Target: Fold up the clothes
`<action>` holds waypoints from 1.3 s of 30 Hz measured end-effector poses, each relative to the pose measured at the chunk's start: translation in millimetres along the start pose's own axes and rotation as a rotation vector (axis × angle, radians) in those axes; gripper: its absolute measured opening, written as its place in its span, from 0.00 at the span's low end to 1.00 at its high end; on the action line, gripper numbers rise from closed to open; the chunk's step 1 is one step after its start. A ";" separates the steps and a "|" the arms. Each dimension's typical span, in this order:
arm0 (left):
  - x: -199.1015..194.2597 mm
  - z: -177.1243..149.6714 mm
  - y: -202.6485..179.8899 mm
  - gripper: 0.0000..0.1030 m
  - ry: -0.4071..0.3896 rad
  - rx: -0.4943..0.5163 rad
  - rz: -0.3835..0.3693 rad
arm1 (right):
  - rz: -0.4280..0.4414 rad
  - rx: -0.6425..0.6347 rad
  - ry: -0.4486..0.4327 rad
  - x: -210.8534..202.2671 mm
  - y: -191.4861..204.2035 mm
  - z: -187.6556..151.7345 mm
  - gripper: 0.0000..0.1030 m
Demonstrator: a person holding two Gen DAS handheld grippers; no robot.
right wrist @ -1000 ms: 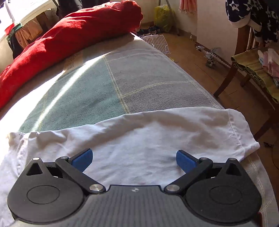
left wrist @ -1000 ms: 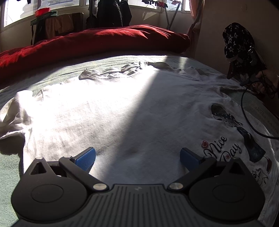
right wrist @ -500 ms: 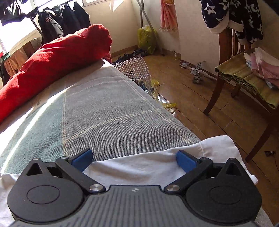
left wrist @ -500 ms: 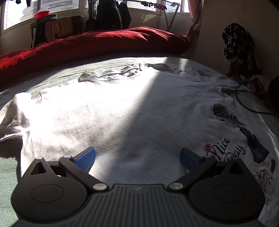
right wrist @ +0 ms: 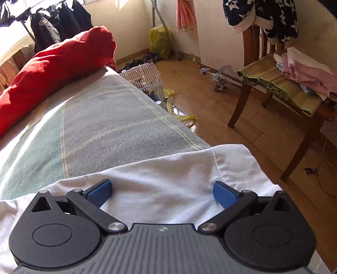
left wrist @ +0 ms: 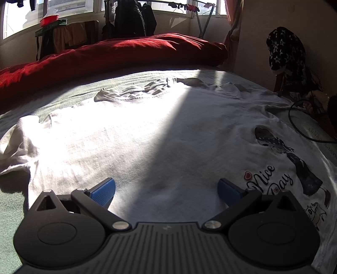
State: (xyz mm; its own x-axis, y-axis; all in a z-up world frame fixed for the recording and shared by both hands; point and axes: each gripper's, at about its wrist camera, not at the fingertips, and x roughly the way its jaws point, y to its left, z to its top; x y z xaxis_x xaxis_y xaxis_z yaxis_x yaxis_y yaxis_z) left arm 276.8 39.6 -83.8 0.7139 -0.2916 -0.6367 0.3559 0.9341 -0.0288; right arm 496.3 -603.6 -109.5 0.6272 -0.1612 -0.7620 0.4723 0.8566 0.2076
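**Both grippers spread wide over a white tee on the bed**

Left gripper [left wrist: 166,190] has its jaws wide apart with nothing between them, just hanging over the lower part of the white T-shirt [left wrist: 147,137]. The blue pads [left wrist: 103,190] sit above the fabric; whether they touch it is hard to tell from this angle. The shirt is laid out flat across the bed, collar end away from the camera and a bit rumpled. One sleeve is bunched up off to the left edge. A strip of sunlight cuts across the left half of the shirt, and the rest is in shade. The print [left wrist: 290,168] with "Nice Day" lettering and a cartoon figure sits off to the right of the left gripper.

Right gripper [right wrist: 162,192] is the same deal: jaws fully apart, holding nothing, positioned over the other sleeve [right wrist: 231,168], which lies right by the edge of the bed. Its hem end reaches the mattress edge, with the wooden floor [right wrist: 210,101] just beyond.

Under the shirt is a green-grey checked blanket [right wrist: 105,130] covering the bed. A big red duvet [left wrist: 126,52] is heaped along the far side. Off the bed there's a wooden chair [right wrist: 294,109] with folded clothes stacked on the seat and a starry dark garment [right wrist: 263,14] draped over its back.
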 end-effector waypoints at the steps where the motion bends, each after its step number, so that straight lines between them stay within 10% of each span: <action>1: -3.4 0.9 -2.3 0.99 -0.010 0.014 0.001 | -0.016 0.034 0.011 -1.5 3.0 2.2 1.00; 13: -33.4 7.9 -1.8 0.99 -0.084 0.012 -0.036 | 0.248 -0.461 0.159 -77.6 163.9 -71.3 1.00; 23: -38.4 7.2 7.1 0.99 -0.082 0.002 -0.019 | 0.097 -0.530 0.260 -82.7 180.0 -101.1 1.00; 29: -40.4 8.0 16.2 0.99 -0.090 -0.035 -0.007 | 0.126 -0.560 0.151 -99.5 220.6 -82.2 1.00; 39: -23.0 5.0 24.4 0.99 -0.044 -0.051 0.015 | 0.047 -0.496 0.148 -3.6 267.1 -69.2 1.00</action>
State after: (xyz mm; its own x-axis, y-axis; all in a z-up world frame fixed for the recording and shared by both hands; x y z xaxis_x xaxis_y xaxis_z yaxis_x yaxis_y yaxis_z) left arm 272.1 68.1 -66.0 0.7450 -0.2847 -0.6032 0.3143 0.9475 -0.0591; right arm 577.3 -340.3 -93.8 0.5296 -0.0769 -0.8448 0.0727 0.9963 -0.0451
